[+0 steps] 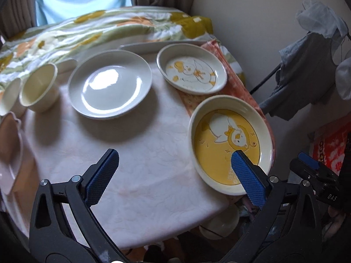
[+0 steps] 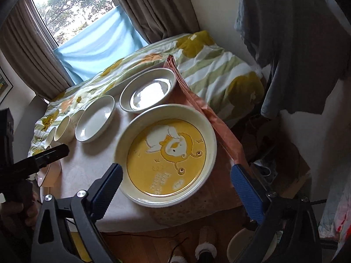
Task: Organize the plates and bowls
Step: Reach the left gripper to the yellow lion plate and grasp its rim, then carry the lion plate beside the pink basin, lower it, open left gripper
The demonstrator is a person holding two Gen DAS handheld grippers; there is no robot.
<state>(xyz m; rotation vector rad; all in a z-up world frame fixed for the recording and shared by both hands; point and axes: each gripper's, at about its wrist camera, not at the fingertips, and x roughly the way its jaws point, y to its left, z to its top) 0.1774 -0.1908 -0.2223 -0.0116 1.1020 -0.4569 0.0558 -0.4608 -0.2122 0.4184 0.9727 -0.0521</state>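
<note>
From the left wrist: looked down on a round table (image 1: 136,175) with a pale cloth. Left claw (image 1: 175,177) stood wide open over the cloth, holding nothing, with its right finger (image 1: 248,179) in front of the near rim of the yellow plate (image 1: 219,153). Yellow plate sat at the table's right edge, partly on a pink cloth (image 1: 219,52). Behind it lay a small white plate with a duck picture (image 1: 193,70), and left of that a plain white plate (image 1: 109,83). Further left stood two cream cups (image 1: 39,87), side by side. Right claw (image 1: 311,166) showed at the far right edge. From the right wrist: right claw (image 2: 175,186) spread wide and empty, one finger on each side of the yellow plate (image 2: 166,153), not touching it. Duck plate (image 2: 149,92) and white plate (image 2: 96,118) lay beyond, cups (image 2: 63,129) to their left. Left claw (image 2: 43,157) poked in from the left.
</note>
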